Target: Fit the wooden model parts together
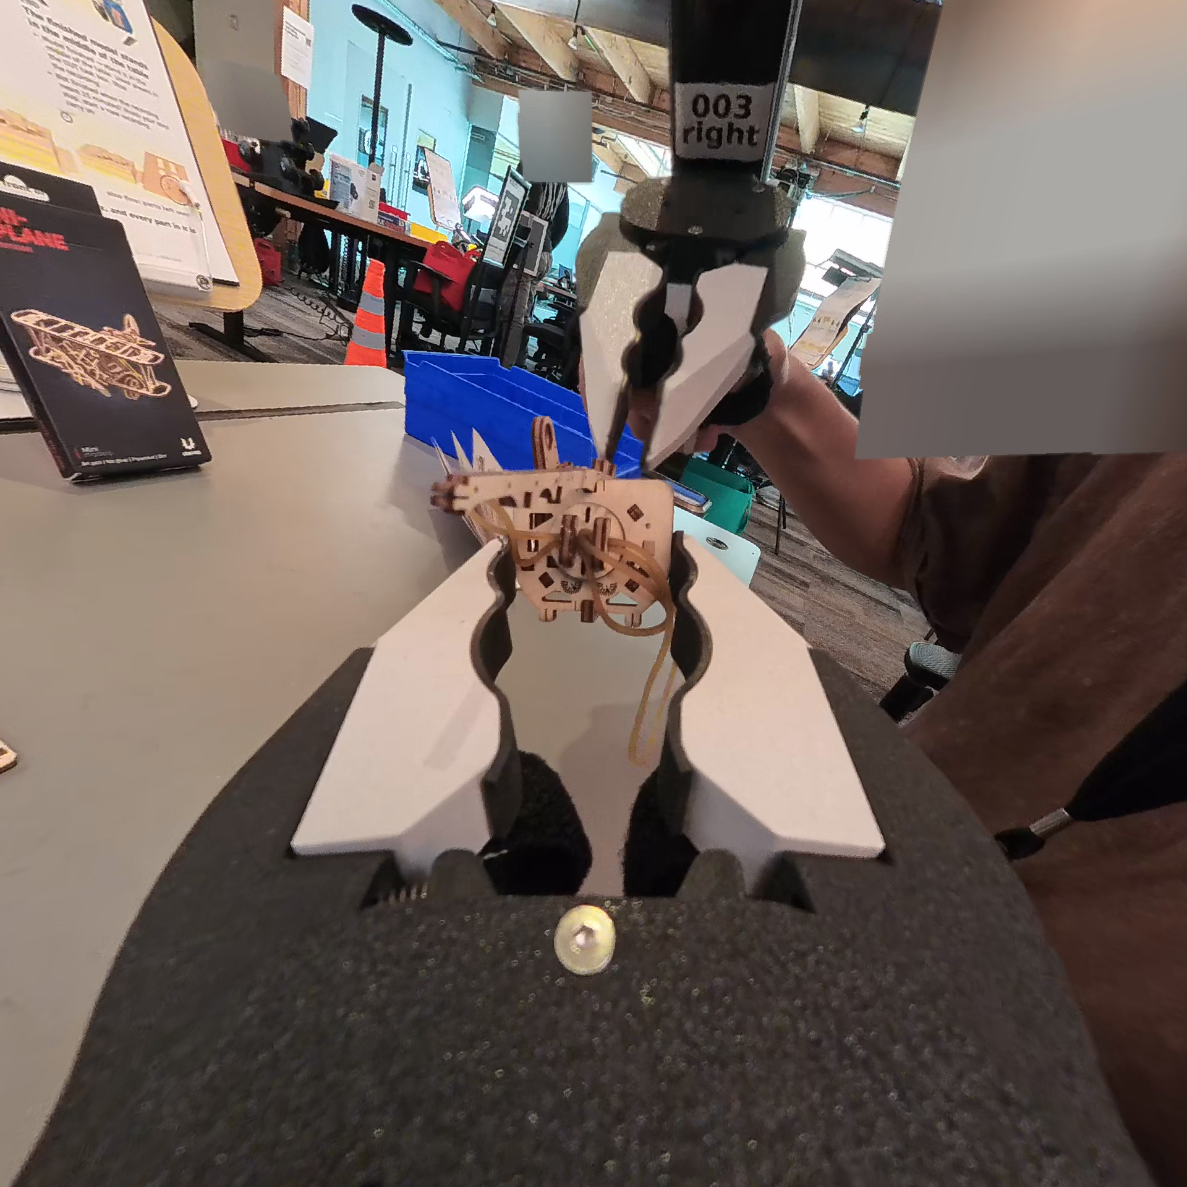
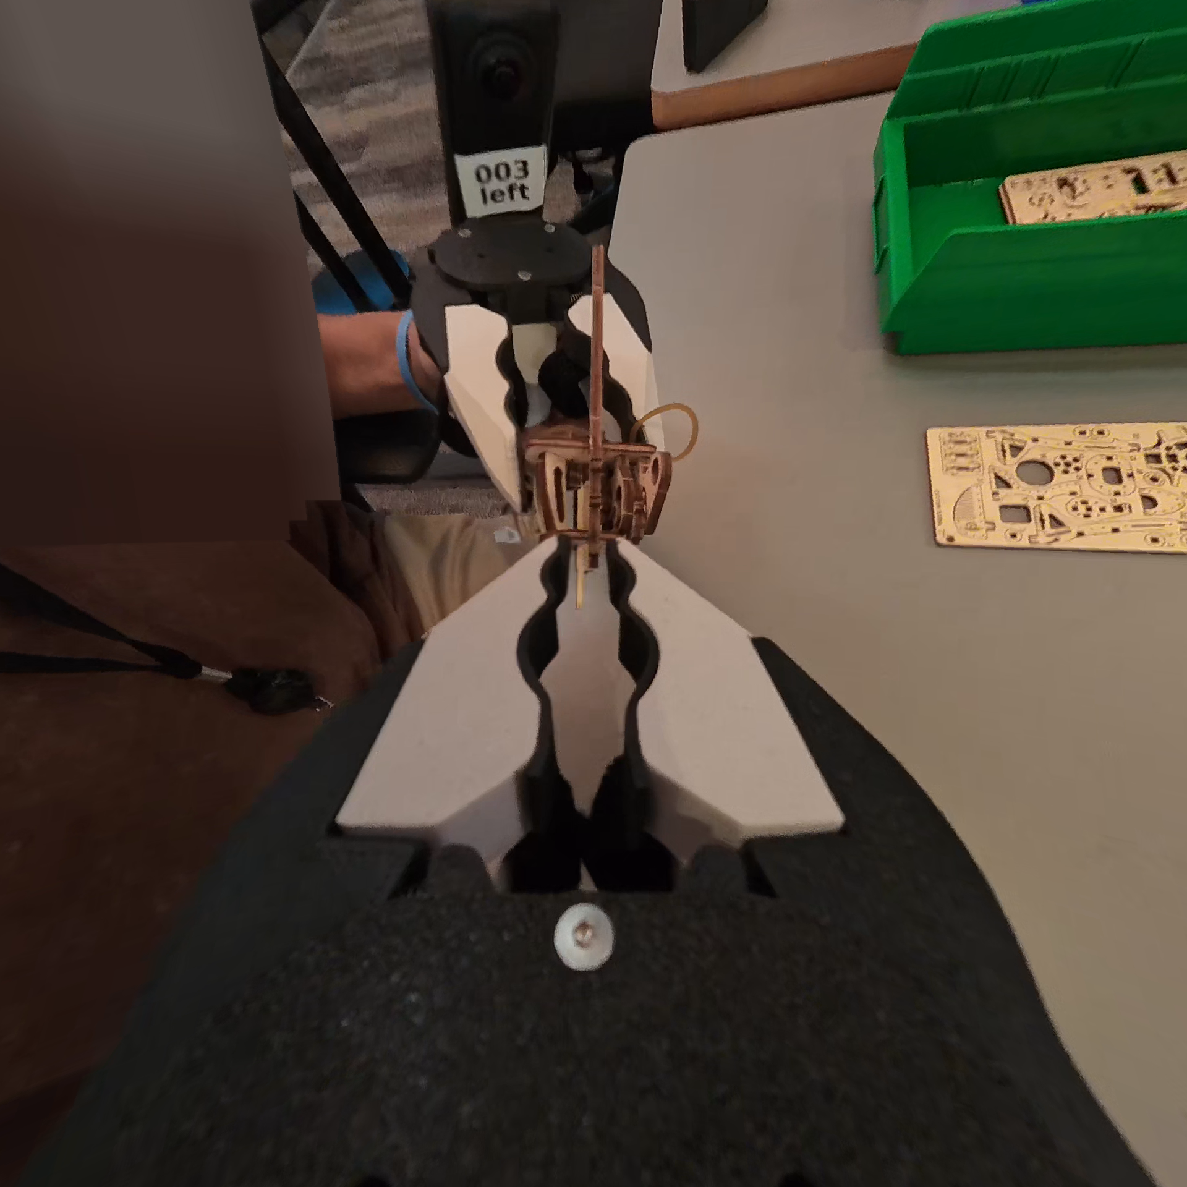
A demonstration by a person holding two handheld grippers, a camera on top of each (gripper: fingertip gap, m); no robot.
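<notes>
Pale plywood, the half-built model [image 1: 588, 546] sits clamped at the tips of the left tongs [image 1: 594, 565], a loose rubber band [image 1: 649, 642] dangling from it above the grey desk [image 1: 193, 610]. The right tongs [image 1: 633, 443] come down from above, nearly closed, pinching a thin wooden strip [image 2: 597, 385] at the model's top. Beyond lies a blue bin [image 1: 488, 398].

Left wrist view: wooden model assembly [image 1: 594, 552] held above the table [image 1: 193, 610] between the tips of the left gripper [image 1: 594, 578]; rubber band [image 1: 649, 642] hangs from the assembly down between the fingers; right gripper [image 1: 626, 449] descends from above, tips at the assembly's upper edge; bin [image 1: 488, 398] directly behind the assembly; booklet [image 1: 96, 360] stands far left on the table.

Right wrist view: second bin [image 2: 1028, 276] upper right on the table, holding a parts sheet [image 2: 1098, 196]; another sheet [image 2: 1060, 491] lies flat before that bin.
</notes>
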